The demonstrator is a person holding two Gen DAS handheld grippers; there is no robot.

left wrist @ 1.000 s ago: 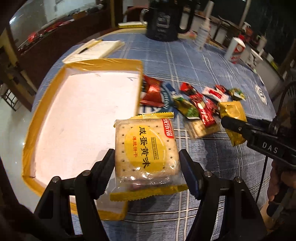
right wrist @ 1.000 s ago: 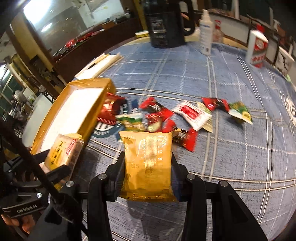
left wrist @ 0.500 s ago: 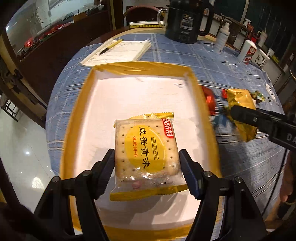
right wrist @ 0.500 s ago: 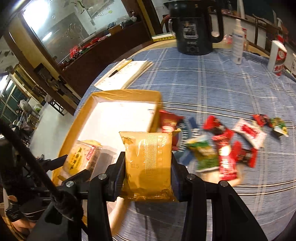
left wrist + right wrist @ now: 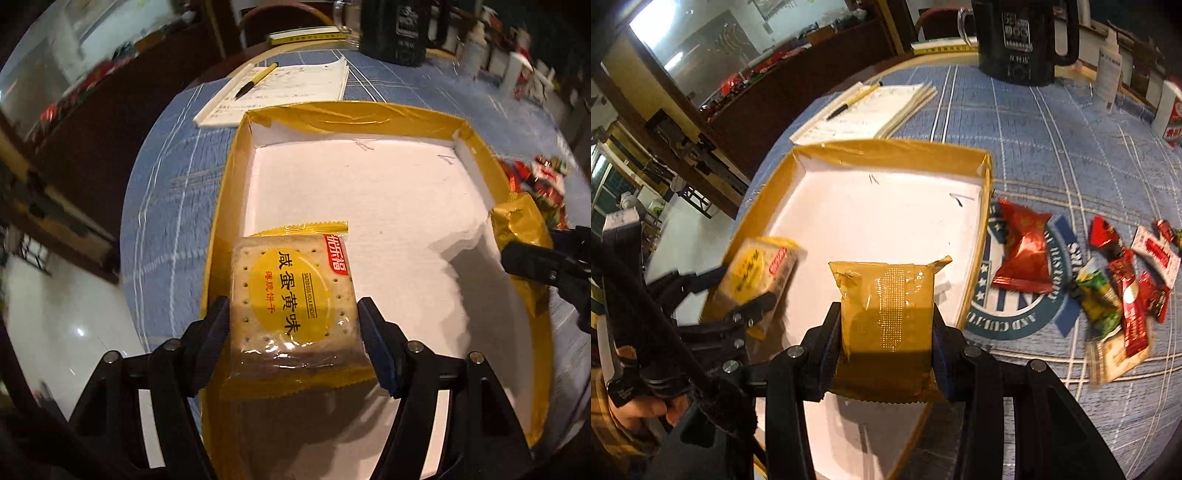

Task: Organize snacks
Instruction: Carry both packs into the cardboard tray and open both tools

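My left gripper (image 5: 293, 325) is shut on a square cracker pack (image 5: 291, 299) with a yellow label, held above the near left part of a shallow tray (image 5: 236, 177) with yellow rims and a white floor. My right gripper (image 5: 884, 332) is shut on a gold foil snack pack (image 5: 886, 295), held over the tray's (image 5: 986, 206) near right side. The gold pack (image 5: 521, 229) and right gripper fingers (image 5: 532, 262) show at the right edge of the left wrist view. In the right wrist view the cracker pack (image 5: 759, 266) and left gripper appear at the left.
Several loose snacks, among them a red wrapper (image 5: 1021, 247) and a green one (image 5: 1099, 299), lie on the blue checked tablecloth (image 5: 1052, 140) right of the tray. Behind the tray lie a notepad with a pen (image 5: 871, 107) and a black jug (image 5: 1015, 40). A hand (image 5: 635, 398) holds the left gripper.
Both grippers have carried their packs leftward from over the tablecloth to over the tray. The loose snacks have slid toward the right edge of both views.
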